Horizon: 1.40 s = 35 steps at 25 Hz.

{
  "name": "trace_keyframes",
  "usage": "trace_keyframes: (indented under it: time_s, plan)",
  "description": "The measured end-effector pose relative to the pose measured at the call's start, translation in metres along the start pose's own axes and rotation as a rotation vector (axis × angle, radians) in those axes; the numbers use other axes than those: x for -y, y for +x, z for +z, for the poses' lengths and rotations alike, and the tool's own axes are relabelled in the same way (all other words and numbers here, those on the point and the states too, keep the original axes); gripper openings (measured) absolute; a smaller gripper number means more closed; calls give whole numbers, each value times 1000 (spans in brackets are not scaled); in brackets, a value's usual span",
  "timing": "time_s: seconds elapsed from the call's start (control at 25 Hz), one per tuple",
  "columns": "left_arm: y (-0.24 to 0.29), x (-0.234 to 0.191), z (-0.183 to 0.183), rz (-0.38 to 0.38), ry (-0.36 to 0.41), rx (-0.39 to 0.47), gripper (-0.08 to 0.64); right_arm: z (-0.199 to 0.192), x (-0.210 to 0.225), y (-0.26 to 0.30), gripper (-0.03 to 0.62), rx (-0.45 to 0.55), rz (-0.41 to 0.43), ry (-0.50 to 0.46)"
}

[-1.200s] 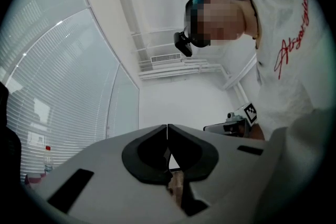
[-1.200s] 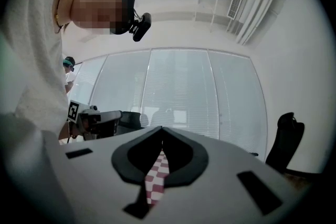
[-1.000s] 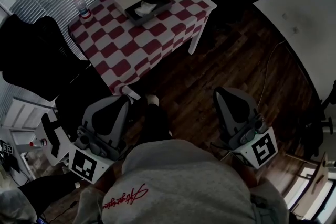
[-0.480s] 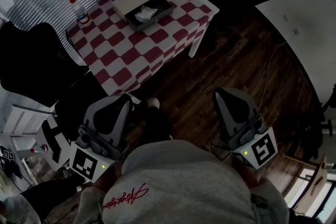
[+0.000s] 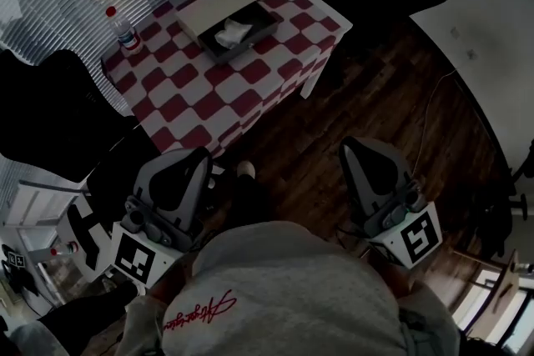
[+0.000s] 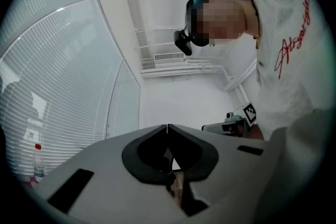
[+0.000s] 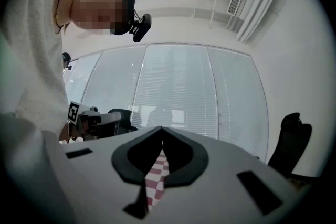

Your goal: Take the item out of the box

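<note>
**Table nearer, both grippers shut and empty**

Since a second ago the checkered table point(image 5: 250, 104) has slid lower in the head view, while the left gripper point(image 5: 193, 156) and right gripper point(image 5: 355, 147) keep their spots at 7 and 5 o'clock. Dark wood floor point(image 5: 375, 121) lies open from them to the table's near edge and out toward 3 o'clock. One black chair point(image 5: 58, 112) crowds the table's 9 o'clock edge; another stands at 1 o'clock. Each gripper's jaws are pressed together with nothing between them. At 12 o'clock the open box point(image 5: 250, 44) sits on the table's far half, with the white item point(image 5: 232, 32) inside it. A red-capped bottle point(image 5: 117, 27) stands at the table's 10 o'clock corner, its label unreadable. Red script on the grey sweatshirt point(image 5: 292, 296) cannot be made out.
</note>
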State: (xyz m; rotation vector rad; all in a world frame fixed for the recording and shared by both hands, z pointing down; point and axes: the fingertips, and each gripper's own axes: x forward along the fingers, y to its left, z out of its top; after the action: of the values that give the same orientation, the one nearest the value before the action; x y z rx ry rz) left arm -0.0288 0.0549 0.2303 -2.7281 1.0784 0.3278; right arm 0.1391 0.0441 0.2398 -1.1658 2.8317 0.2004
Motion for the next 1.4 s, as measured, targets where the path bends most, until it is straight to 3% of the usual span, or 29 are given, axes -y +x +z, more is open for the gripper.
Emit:
trace_keyframes:
  time_s: [0.28, 1.4]
  plan:
    - [25, -30, -3, -17, 4, 13, 17, 7, 21, 30, 11, 30, -9, 11]
    - [95, -133, -27, -56, -24, 7, 17, -10, 89, 124, 11, -3, -37, -14]
